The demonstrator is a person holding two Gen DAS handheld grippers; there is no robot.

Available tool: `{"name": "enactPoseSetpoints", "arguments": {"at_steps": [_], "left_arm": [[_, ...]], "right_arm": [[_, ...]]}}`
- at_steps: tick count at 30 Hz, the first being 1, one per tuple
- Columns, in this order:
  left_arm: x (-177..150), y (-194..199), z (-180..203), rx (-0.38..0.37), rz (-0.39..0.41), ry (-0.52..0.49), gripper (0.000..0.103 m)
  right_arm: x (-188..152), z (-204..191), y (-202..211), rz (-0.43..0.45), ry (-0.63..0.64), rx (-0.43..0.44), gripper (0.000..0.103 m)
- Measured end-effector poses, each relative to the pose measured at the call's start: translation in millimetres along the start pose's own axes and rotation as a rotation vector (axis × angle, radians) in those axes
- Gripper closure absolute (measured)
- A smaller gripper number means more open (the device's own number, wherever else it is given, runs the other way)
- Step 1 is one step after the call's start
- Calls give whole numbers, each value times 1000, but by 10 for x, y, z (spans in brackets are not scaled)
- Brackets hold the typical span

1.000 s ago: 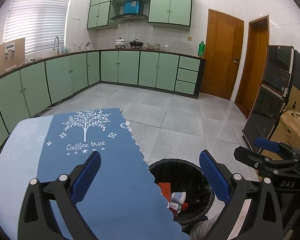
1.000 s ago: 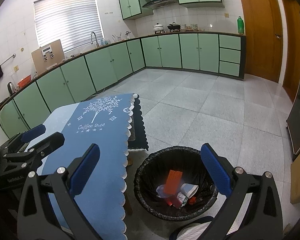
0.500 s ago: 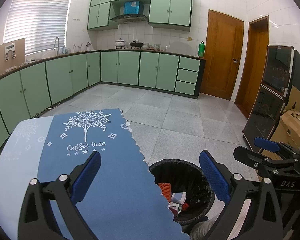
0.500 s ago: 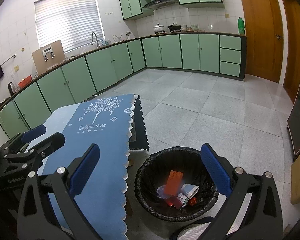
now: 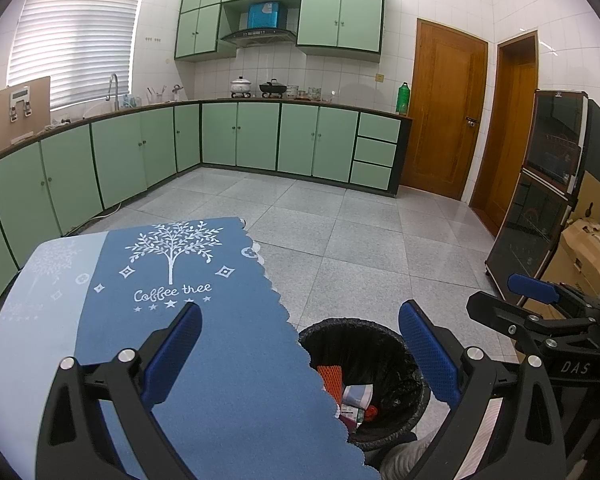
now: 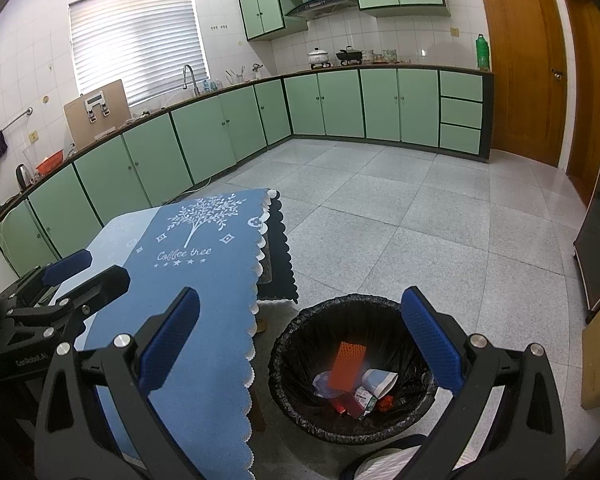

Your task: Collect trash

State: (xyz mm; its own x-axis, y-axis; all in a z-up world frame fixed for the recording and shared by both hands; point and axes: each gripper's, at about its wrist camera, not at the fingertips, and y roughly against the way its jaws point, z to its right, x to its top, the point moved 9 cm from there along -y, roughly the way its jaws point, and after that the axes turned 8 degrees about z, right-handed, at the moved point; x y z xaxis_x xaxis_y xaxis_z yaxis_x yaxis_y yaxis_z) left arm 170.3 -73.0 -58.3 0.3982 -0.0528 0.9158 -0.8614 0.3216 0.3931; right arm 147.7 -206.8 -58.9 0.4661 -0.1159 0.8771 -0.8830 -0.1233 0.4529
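A round bin lined with a black bag (image 6: 300, 344) (image 5: 412, 368) stands on the floor beside the table. Inside lie an orange mesh piece (image 6: 347, 364) (image 5: 332, 380), a white wrapper (image 6: 378, 380) and small red scraps (image 6: 386, 401). My left gripper (image 5: 300, 354) is open and empty above the blue "Coffee tree" tablecloth (image 5: 204, 360) and the bin's edge. My right gripper (image 6: 300, 342) is open and empty, above the bin. Each gripper shows in the other's view: the right one (image 5: 540, 304), the left one (image 6: 76, 276).
Green kitchen cabinets (image 5: 260, 140) line the far and left walls. Two wooden doors (image 5: 444, 108) stand at the back right. A dark glass cabinet (image 5: 540, 200) and cardboard boxes (image 5: 580, 252) are on the right. Grey tiled floor (image 6: 420, 220) stretches beyond the bin.
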Motion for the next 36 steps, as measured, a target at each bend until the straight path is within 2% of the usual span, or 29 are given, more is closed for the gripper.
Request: {"name": "enactPoseSetpoints", "arguments": {"at_steps": [36], "left_arm": [[-44,-68,-26,6,-21,7,6]], "right_arm": [[-57,17,-86,-10,-3,-2,5]]}}
